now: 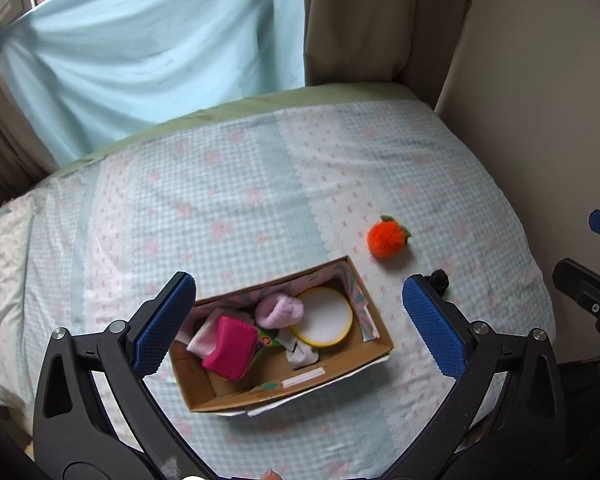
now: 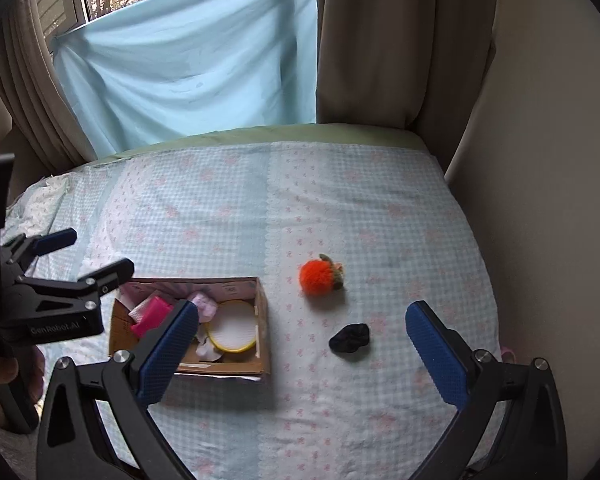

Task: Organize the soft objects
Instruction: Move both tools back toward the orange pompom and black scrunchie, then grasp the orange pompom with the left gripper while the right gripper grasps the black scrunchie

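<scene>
A cardboard box (image 1: 380,354) (image 2: 263,320) lies on the bed. It holds a pink pouch (image 1: 230,346) (image 2: 152,312), a lilac soft item (image 1: 280,310) (image 2: 204,304), a yellow-rimmed round pad (image 1: 324,316) (image 2: 232,326) and white cloth. A fuzzy orange toy fruit (image 1: 388,237) (image 2: 318,276) lies right of the box. A black scrunchie (image 2: 350,338) lies nearer; in the left wrist view it (image 1: 439,278) peeks past a finger. My left gripper (image 1: 296,320) (image 2: 88,254) hovers over the box, open and empty. My right gripper (image 2: 302,332) is open and empty, above the bed near the scrunchie.
The bed has a pale blue checked cover (image 2: 340,208). A light blue sheet (image 2: 188,72) and beige curtains (image 2: 400,40) hang behind it. A cream wall (image 2: 540,160) borders the right side. The right gripper's fingers show at the left wrist view's right edge (image 1: 592,280).
</scene>
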Demonstrator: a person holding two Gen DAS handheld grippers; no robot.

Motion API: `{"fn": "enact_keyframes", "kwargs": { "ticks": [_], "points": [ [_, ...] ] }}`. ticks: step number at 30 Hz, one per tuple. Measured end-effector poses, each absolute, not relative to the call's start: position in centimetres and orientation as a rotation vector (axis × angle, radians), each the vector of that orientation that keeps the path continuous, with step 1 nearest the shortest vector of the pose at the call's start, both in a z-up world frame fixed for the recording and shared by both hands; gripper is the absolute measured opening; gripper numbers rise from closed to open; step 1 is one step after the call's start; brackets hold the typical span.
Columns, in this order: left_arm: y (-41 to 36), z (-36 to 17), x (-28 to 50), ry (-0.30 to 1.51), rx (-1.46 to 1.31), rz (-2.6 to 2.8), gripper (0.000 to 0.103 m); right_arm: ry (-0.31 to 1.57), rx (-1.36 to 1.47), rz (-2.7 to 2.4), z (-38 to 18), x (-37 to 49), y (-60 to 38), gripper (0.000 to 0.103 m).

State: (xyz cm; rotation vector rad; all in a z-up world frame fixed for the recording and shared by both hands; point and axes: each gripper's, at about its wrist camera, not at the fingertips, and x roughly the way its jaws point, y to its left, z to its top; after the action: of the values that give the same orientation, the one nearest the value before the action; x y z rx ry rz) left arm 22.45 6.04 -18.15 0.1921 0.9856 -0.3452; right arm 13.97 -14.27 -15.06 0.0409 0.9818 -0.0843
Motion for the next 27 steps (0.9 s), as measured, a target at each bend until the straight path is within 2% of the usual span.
{"fn": "enact_keyframes", "kwargs": {
  "ticks": [5, 10, 19, 27],
  "points": [
    [-0.4, -18.1, 23.6, 0.965, 0.195, -0.332, 0.103, 0.993, -0.029, -0.057, -17.9, 13.6, -19.9, 0.103],
    [-6.6, -21.5, 25.7, 1.029, 0.22, -0.351, 0.103, 1.024, -0.011, 0.002, -22.2, 13.7, -24.4, 0.103],
    [-13.1, -31.0, 30.7, 1.159, 0.249, -0.417, 0.103, 1.12, 0.133, 0.084, -32.6, 15.1, -28.7, 0.103],
    [-17.9, -41.8, 34.2, 1.308, 0.48, -0.578, 0.103, 1.137, 0.249, 0.096, -40.5, 16.4, -28.9, 0.103]
  ]
}}
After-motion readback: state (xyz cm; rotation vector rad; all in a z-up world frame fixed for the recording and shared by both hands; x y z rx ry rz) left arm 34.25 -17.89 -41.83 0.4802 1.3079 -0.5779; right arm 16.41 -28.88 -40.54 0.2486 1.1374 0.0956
